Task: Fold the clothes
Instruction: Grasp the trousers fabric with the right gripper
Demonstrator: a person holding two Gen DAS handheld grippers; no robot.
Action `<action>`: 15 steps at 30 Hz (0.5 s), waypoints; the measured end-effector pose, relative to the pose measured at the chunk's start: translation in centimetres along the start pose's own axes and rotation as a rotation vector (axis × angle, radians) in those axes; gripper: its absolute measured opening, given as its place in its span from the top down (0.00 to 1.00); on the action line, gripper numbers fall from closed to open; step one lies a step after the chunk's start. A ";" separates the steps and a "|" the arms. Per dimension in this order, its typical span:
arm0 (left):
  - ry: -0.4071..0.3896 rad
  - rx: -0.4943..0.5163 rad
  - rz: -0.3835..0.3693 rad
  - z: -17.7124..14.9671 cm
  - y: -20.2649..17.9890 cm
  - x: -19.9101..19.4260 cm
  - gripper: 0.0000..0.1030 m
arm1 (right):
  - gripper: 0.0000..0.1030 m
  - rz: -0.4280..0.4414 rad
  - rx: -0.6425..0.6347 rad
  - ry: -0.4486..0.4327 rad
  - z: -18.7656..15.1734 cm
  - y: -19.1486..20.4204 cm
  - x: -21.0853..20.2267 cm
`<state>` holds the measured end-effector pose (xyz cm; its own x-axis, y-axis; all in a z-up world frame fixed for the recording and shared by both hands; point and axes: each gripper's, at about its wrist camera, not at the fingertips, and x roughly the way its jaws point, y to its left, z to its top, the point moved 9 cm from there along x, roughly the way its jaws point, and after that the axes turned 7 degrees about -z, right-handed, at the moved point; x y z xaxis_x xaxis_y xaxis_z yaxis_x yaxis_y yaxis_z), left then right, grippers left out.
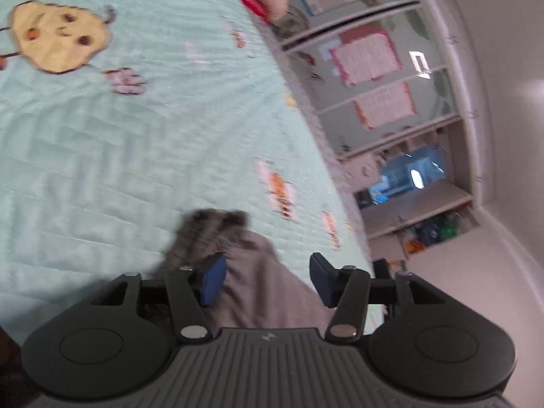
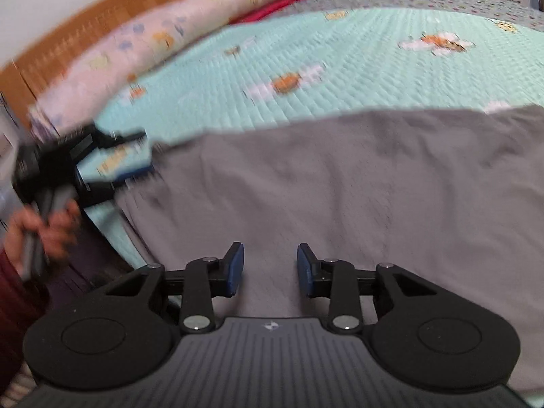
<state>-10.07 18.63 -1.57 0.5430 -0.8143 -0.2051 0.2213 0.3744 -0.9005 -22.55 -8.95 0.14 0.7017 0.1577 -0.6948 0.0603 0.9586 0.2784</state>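
- A grey garment (image 2: 340, 197) lies spread on a mint-green quilted bedspread (image 2: 340, 51), which serves as the landmark for everything here.
- In the right wrist view the garment covers the near part of the bedspread, its far edge running roughly straight across with the green quilt showing beyond it.
- The right gripper (image 2: 270, 268) hangs over the grey cloth near its close edge; its jaws stand apart at a moderate gap, the blue pads (image 2: 234, 268) clear of each other with nothing pinched between them. The cloth is seen flat beneath the gap.
- The left gripper (image 1: 268, 280) is at the left corner of the garment, at the bedspread's near left side as the right wrist view shows it (image 2: 136, 156).
- Its jaws stand fairly wide. In the left wrist view a bunched grey fold (image 1: 238, 265) rises between the blue pads (image 1: 214, 282), lying against the left pad; whether that pad presses on it I cannot tell because of blur.
- A hand (image 2: 47, 227) grips the left gripper's handle, off the bedspread's near left edge, with a dark red sleeve (image 2: 13, 299) below it.
- A pale pink pillow (image 2: 163, 44) with small prints lies along the bedspread's far left edge, a red cloth (image 2: 272, 8) tucked under its end.
- A wooden headboard (image 2: 102, 23) stands behind the pillow.
- A cartoon patch in yellow (image 1: 57, 37) is stitched on the bedspread, far from the garment in the left wrist view.
- Beyond the bedspread's edge in that view stand shelves (image 1: 408, 204) holding coloured items.
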 end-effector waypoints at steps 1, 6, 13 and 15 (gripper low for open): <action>0.009 0.026 -0.008 -0.2 -0.6 0.5 0.39 | 0.66 0.005 0.009 -0.015 1.0 0.1 0.3; 0.024 -0.001 0.064 -0.9 1.8 1.2 0.39 | 0.65 0.081 0.119 -0.034 4.6 0.2 3.8; 0.006 -0.011 0.078 -0.4 2.7 -0.2 0.47 | 1.00 0.064 0.203 0.077 2.2 -0.8 7.6; 0.007 -0.006 0.079 -0.4 2.5 -0.2 0.47 | 1.00 0.059 0.219 0.073 1.9 -1.1 6.7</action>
<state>-9.96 19.52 -4.00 0.5528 -0.7855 -0.2782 0.1735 0.4351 -0.8835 -16.52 -9.39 -3.57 0.6560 0.2360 -0.7169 0.1792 0.8740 0.4517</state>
